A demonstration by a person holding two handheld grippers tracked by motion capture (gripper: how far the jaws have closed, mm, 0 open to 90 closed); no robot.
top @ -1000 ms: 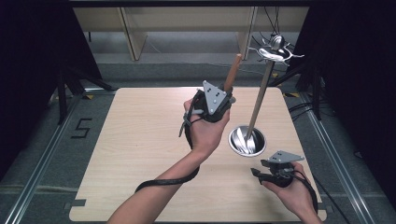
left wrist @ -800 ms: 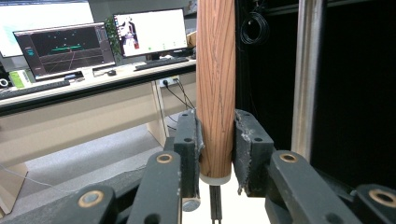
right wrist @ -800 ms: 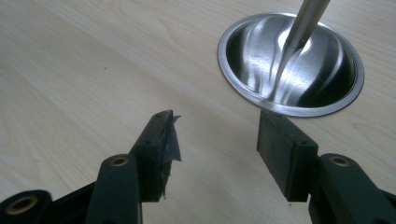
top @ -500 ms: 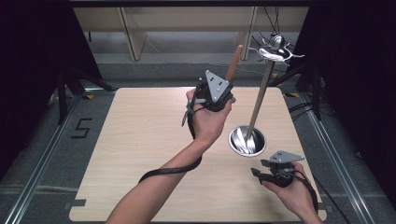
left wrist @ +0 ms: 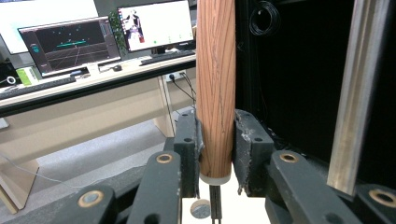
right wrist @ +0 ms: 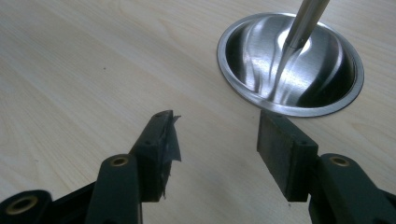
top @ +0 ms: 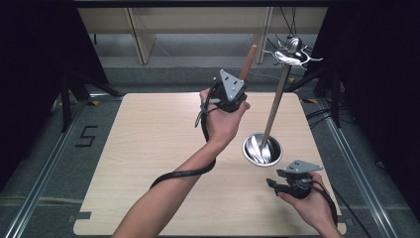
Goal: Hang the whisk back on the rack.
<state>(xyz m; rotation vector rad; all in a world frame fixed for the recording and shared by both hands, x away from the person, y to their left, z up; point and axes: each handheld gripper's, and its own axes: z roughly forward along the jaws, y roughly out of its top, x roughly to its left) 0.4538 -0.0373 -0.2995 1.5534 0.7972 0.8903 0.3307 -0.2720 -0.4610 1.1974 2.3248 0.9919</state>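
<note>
1. The wooden handle [left wrist: 215, 88] stands upright between the fingers of the left gripper [left wrist: 217, 144], which are clamped on it near its lower end; a thin metal shank runs down out of that end.
2. In the high view the handle [top: 248, 62] sticks up and slightly away from the left gripper [top: 231, 94], raised above the far middle of the counter [top: 148, 148].
3. The left hand [top: 223, 121] carries that gripper, with its cable looping back along the forearm.
4. Just to the right of the handle stands a metal stand: a slim pole [top: 275, 101] rising at a slight tilt from a round steel base [top: 262, 148], with curved hooks [top: 292, 53] at its top.
5. In the left gripper view the pole [left wrist: 359, 93] is close beside the handle, apart from it.
6. The right gripper [top: 296, 181] sits low at the near right of the counter, just this side of the base.
7. Its fingers [right wrist: 161, 144] stand well apart with nothing between them, pointing toward the base [right wrist: 252, 56].
</note>
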